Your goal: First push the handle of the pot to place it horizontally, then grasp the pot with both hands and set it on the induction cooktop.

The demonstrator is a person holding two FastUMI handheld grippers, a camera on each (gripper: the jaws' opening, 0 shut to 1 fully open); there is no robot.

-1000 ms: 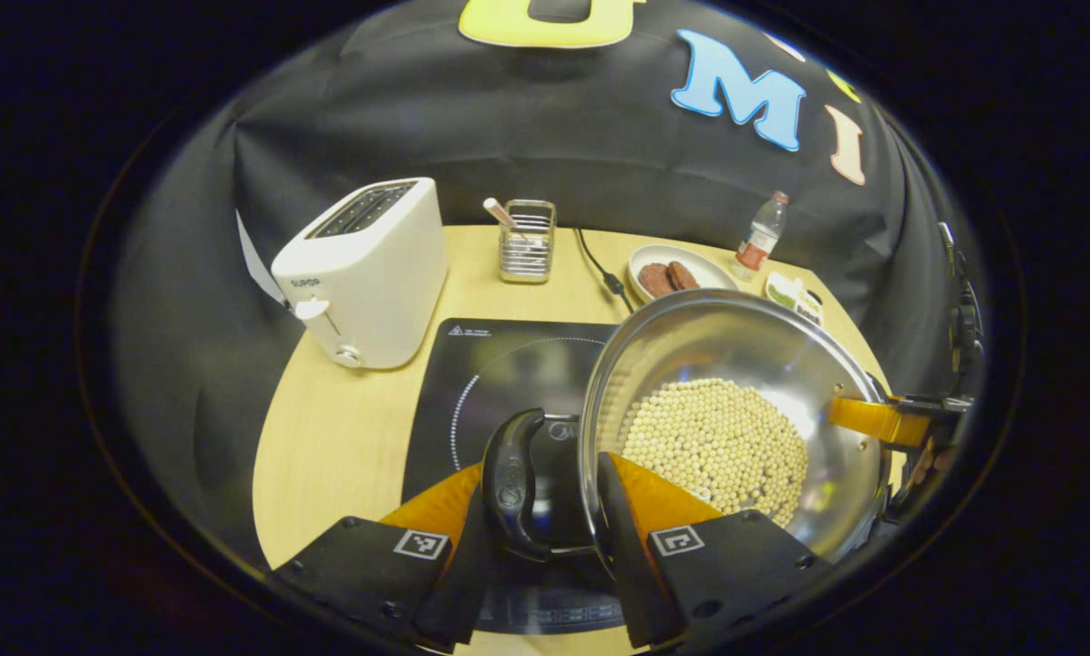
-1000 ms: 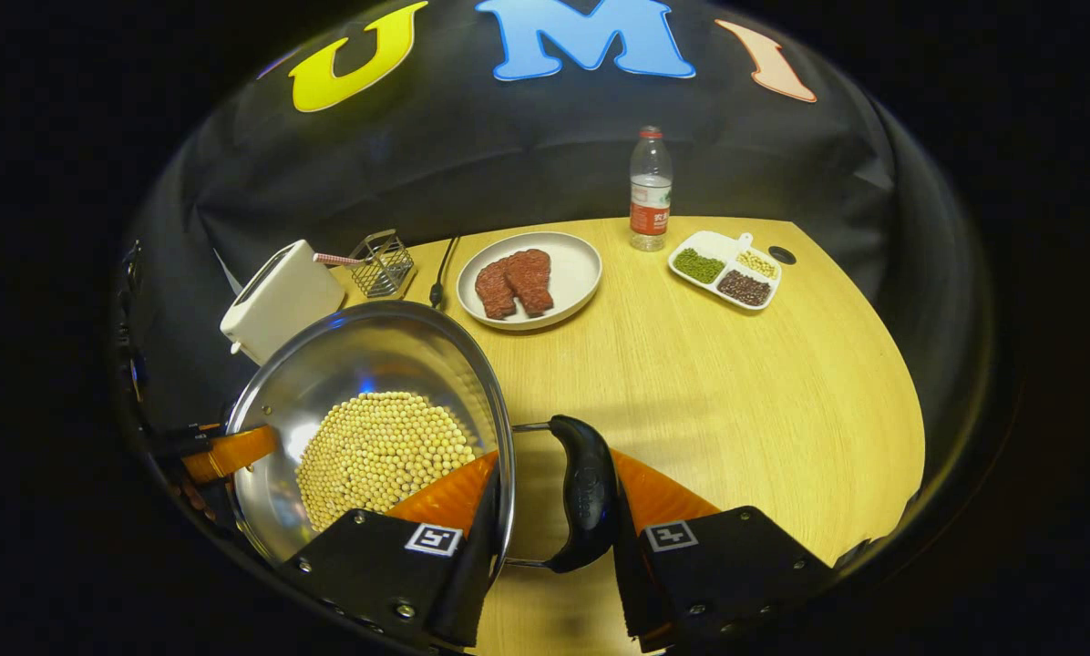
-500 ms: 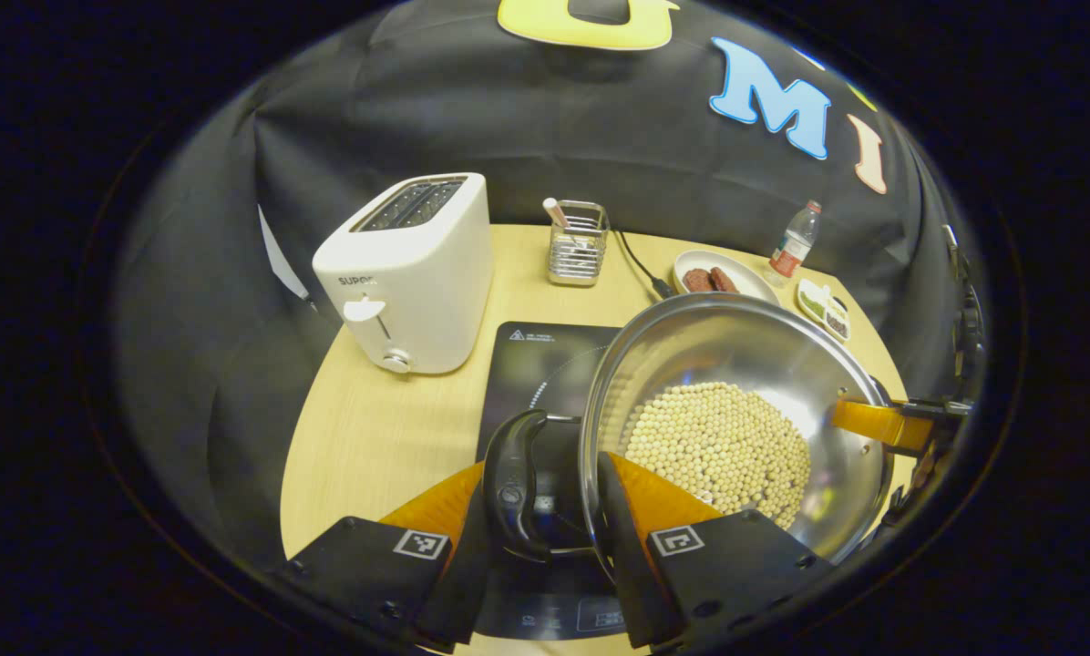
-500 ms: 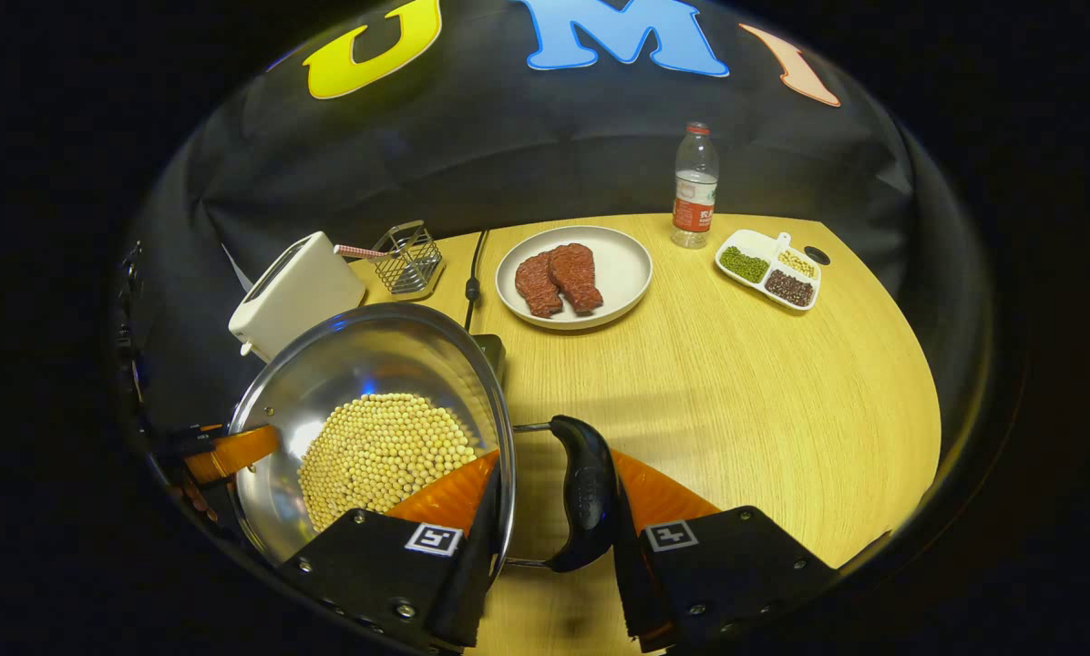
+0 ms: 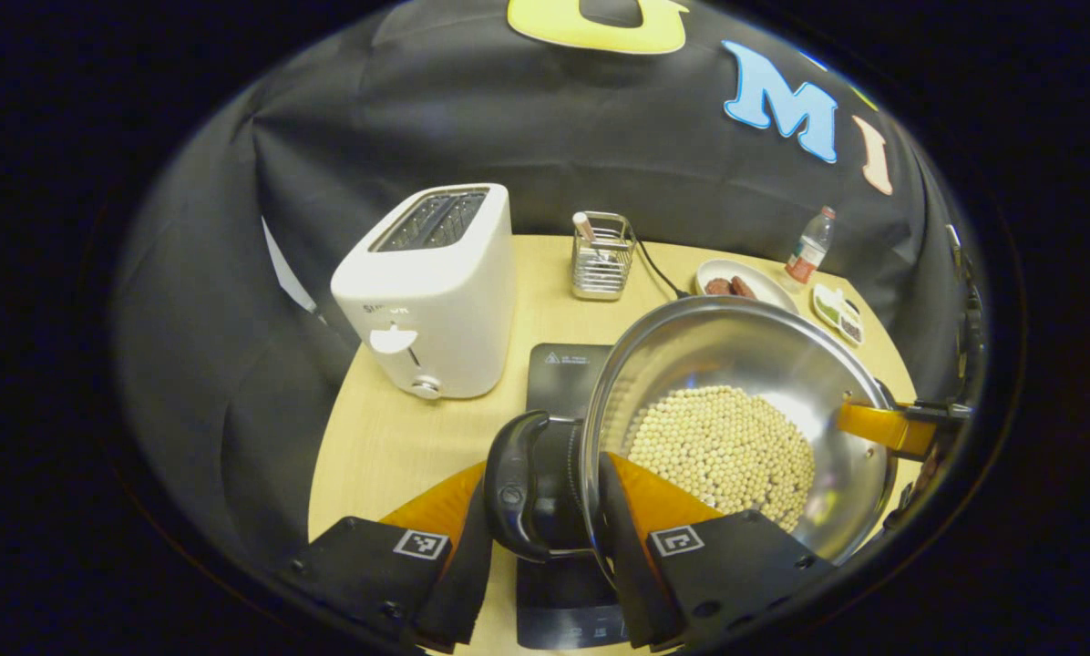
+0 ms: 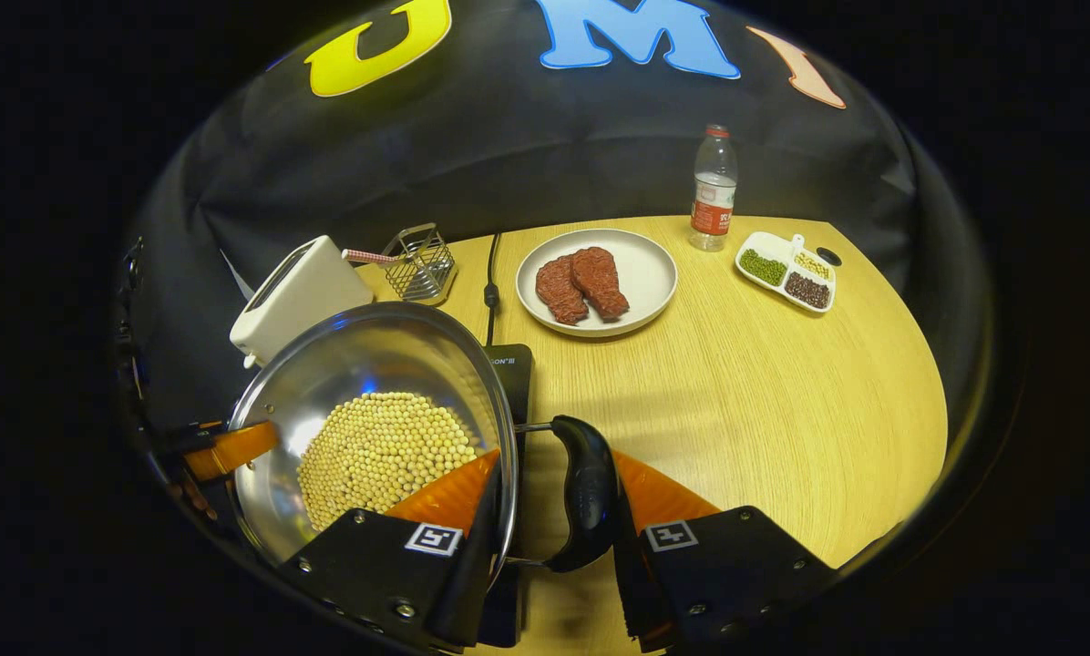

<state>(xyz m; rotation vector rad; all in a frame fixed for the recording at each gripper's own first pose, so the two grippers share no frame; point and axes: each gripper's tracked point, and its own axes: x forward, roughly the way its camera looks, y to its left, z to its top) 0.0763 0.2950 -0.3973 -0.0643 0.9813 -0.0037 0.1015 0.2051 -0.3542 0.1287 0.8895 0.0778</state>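
In the left gripper view, the left claw (image 5: 539,510) grips the pot (image 5: 736,419) at its side handle (image 5: 513,483): one finger lies outside the black handle loop, the other inside the steel wall against the rim. The pot, holding a bed of pale round beans (image 5: 723,451), sits at 4 o'clock of the picture, over the near part of the dark induction cooktop (image 5: 568,369), whose edge shows beneath the handle; whether the pot touches it cannot be told. The right claw (image 5: 882,426) clamps the opposite rim at 3 o'clock.

In the right gripper view, the right claw (image 6: 545,515) is closed on the pot's (image 6: 363,428) other handle (image 6: 586,492) and rim, one finger inside, one outside. The left claw (image 6: 231,451) shows at 9 o'clock on the far rim. The two handles lie on one line across the pot, from claw to claw.

On the counter (image 6: 764,401): a white toaster (image 5: 431,292) at 10 o'clock, a wire holder (image 5: 602,258) at 12, and a plate of meat (image 6: 597,282), a bottle (image 6: 713,189) and a divided dish (image 6: 785,271) towards 1 o'clock.
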